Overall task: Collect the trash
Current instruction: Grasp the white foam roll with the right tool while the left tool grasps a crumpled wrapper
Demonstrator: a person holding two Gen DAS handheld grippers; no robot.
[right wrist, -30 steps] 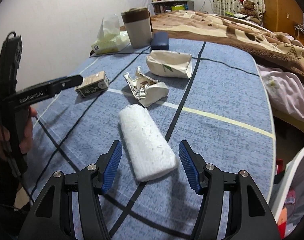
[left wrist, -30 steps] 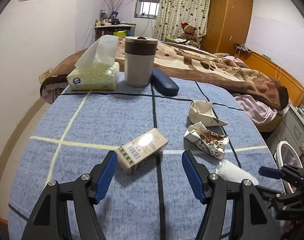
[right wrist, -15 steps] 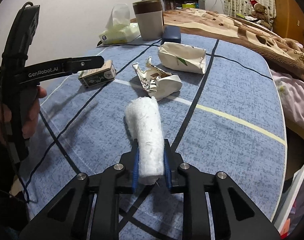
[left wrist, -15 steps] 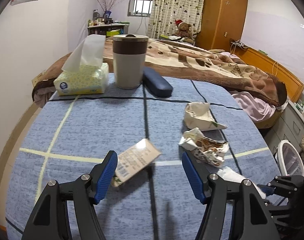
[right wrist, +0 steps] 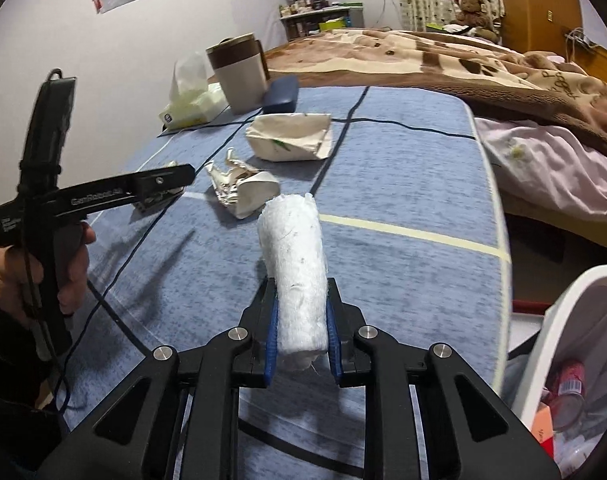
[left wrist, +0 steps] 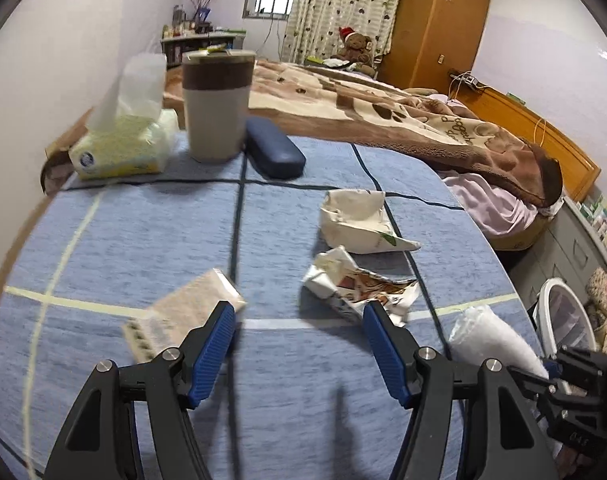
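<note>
Between right gripper [right wrist: 299, 344] pads, white foam roll [right wrist: 295, 256].

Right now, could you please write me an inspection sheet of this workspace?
Surface: blue tablecloth with dark and pale grid lines, flat.
Job's things: white foam roll; small carton; crumpled printed wrapper; white paper bag; white bin beside the table, already holding trash.
Clutter: tissue pack, lidded cup, dark blue case at the far edge.
Grippers: left gripper closing from wide open, nothing between its pads, carton just beside one; right gripper shut on the foam roll.
Cables: dark cord trailing from the left gripper handle.
Surroundings: bed with brown blanket, wardrobe.
</note>
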